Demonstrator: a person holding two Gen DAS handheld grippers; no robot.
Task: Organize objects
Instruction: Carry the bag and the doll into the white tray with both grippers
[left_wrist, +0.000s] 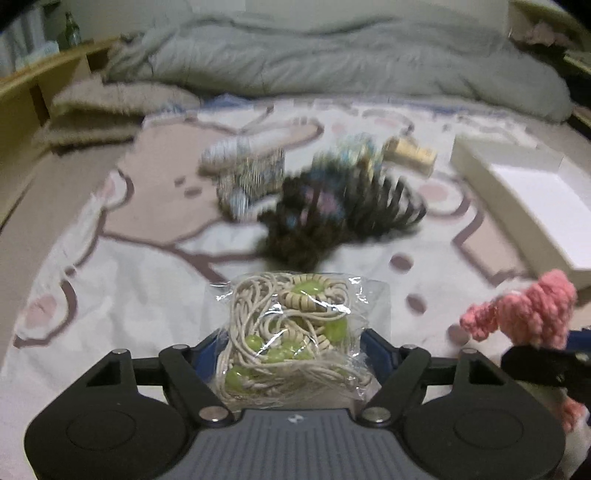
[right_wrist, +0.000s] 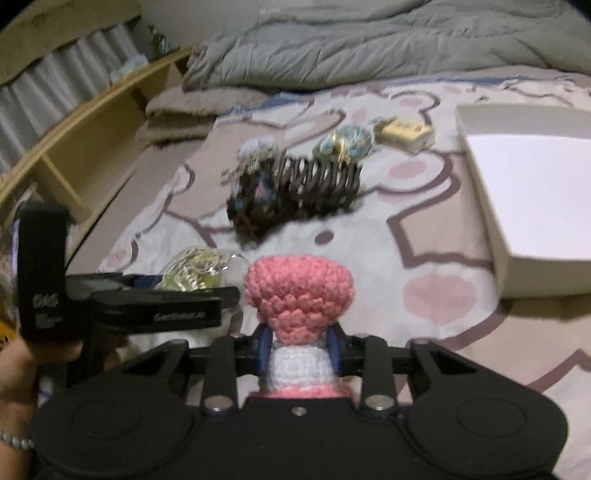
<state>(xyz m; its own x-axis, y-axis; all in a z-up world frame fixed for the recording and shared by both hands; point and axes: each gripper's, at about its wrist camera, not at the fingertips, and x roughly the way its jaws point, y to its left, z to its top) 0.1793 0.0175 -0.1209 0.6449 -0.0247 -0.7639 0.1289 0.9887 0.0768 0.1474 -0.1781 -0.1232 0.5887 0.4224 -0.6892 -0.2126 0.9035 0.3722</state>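
Note:
A clear plastic bag of cream cord and green beads (left_wrist: 291, 332) sits between the blue fingers (left_wrist: 373, 341) of my left gripper (left_wrist: 291, 347), which is shut on it just above the bedsheet. In the right wrist view that bag (right_wrist: 192, 275) shows at the left, in the left gripper (right_wrist: 166, 291). My right gripper (right_wrist: 298, 349) is shut on the white neck of a pink and white crochet toy (right_wrist: 299, 291), its pink head sticking out ahead. The left wrist view catches the toy (left_wrist: 532, 314) at the right edge. An open white box (right_wrist: 535, 192) lies at the right.
A pile of dark hair combs with beaded tops (right_wrist: 295, 188) lies mid-bed, beside a small tan box (right_wrist: 404, 131). A grey duvet (right_wrist: 369, 40) is bunched at the far end. A wooden shelf (right_wrist: 74, 147) runs along the left. A person's hand (right_wrist: 14, 365) holds the left gripper.

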